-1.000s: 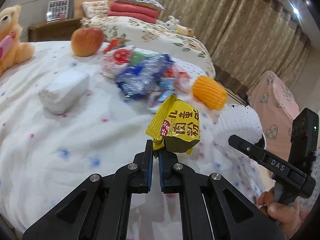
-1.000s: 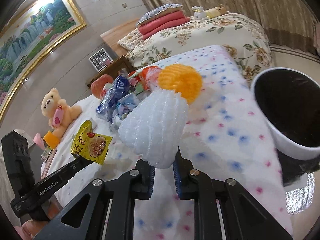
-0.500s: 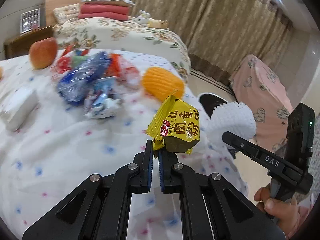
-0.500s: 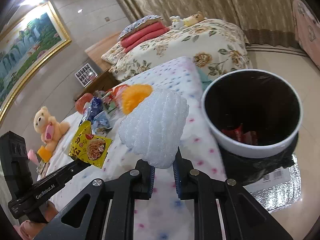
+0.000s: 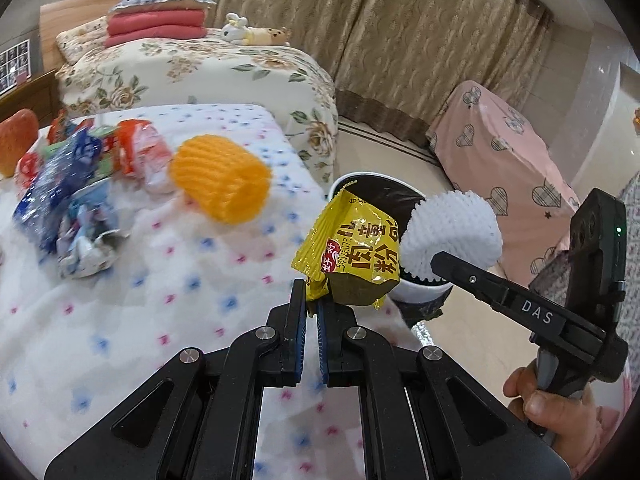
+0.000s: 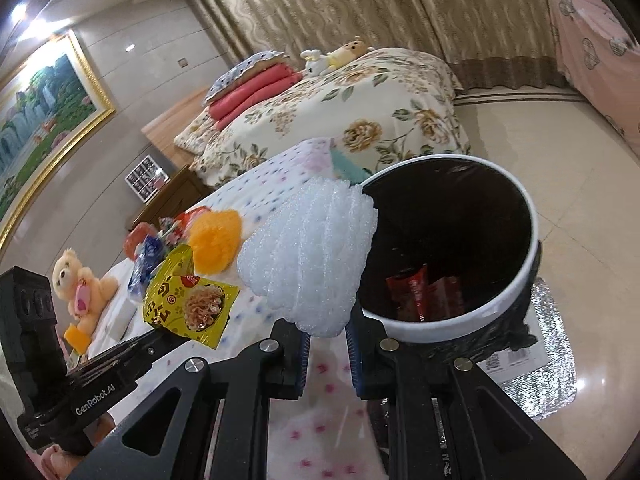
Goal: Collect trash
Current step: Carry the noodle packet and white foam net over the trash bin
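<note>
Left tongs (image 5: 311, 307): pinched a corner of the yellow snack packet (image 5: 352, 258), which stood up above the fingertips, over the near edge of the bed (image 5: 120, 320).
Right tongs (image 6: 326, 334): pressed onto the lower end of the white foam fruit net (image 6: 308, 256); the net leaned against the view of the bin's left rim.
Trash bin (image 6: 500, 308): white rim, black liner, on the floor to the right of the bed; red wrappers (image 6: 424, 292) lay at its bottom.
Packet and net together: in the left wrist view the net (image 5: 452, 236) hung just right of the packet, both in front of the bin (image 5: 376, 184).
Still on the bed: an orange foam net (image 5: 220, 178), and left of it a heap of blue and red wrappers (image 5: 72, 184).
Far left: a teddy bear (image 6: 80, 284) sat on the bed.
Background: a second bed with a flowered cover (image 5: 208, 68) and folded red blankets (image 5: 154, 28), curtains (image 5: 400, 40) behind.
Person: a hand (image 5: 556, 408) gripped the right handle.
</note>
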`<move>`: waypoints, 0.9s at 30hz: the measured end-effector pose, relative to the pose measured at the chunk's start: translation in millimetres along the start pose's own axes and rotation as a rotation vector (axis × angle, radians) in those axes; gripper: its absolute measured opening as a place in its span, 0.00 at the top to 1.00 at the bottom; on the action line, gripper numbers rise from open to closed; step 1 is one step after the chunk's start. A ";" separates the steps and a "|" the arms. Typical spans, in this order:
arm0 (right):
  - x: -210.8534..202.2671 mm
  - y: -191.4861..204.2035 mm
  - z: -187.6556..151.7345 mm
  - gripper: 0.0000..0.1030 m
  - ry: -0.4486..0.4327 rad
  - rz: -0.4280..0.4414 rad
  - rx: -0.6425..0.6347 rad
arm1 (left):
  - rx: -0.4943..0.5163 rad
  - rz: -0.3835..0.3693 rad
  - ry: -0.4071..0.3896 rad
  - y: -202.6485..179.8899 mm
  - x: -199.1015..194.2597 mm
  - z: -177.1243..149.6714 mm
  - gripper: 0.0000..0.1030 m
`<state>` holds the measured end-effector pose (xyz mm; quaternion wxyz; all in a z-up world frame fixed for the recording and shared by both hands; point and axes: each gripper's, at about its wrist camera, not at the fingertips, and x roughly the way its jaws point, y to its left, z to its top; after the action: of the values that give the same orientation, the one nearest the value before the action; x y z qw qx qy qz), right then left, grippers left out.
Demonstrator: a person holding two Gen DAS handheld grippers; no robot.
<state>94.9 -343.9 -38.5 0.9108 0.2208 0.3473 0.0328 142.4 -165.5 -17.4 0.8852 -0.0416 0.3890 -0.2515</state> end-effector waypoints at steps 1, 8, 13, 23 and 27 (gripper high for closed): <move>-0.4 -2.9 1.5 0.84 -0.002 -0.004 0.004 | 0.002 -0.001 0.002 -1.8 2.2 1.7 0.96; 2.8 -20.5 11.7 0.84 -0.006 -0.024 0.030 | 0.016 -0.012 0.018 -11.4 17.6 11.4 0.96; 5.1 -31.7 16.4 0.84 -0.004 -0.040 0.044 | 0.034 -0.015 0.022 -21.9 25.6 16.6 0.96; 7.8 -53.1 24.0 0.84 0.003 -0.071 0.076 | 0.071 -0.017 0.042 -38.7 49.8 29.5 0.96; 10.4 -60.0 29.7 0.84 0.008 -0.076 0.079 | 0.083 -0.011 0.052 -44.6 60.7 32.8 0.96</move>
<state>116.3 -407.0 -50.8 0.9006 0.2432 0.3601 -0.0148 181.9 -237.3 -23.2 0.8745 -0.0004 0.4007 -0.2731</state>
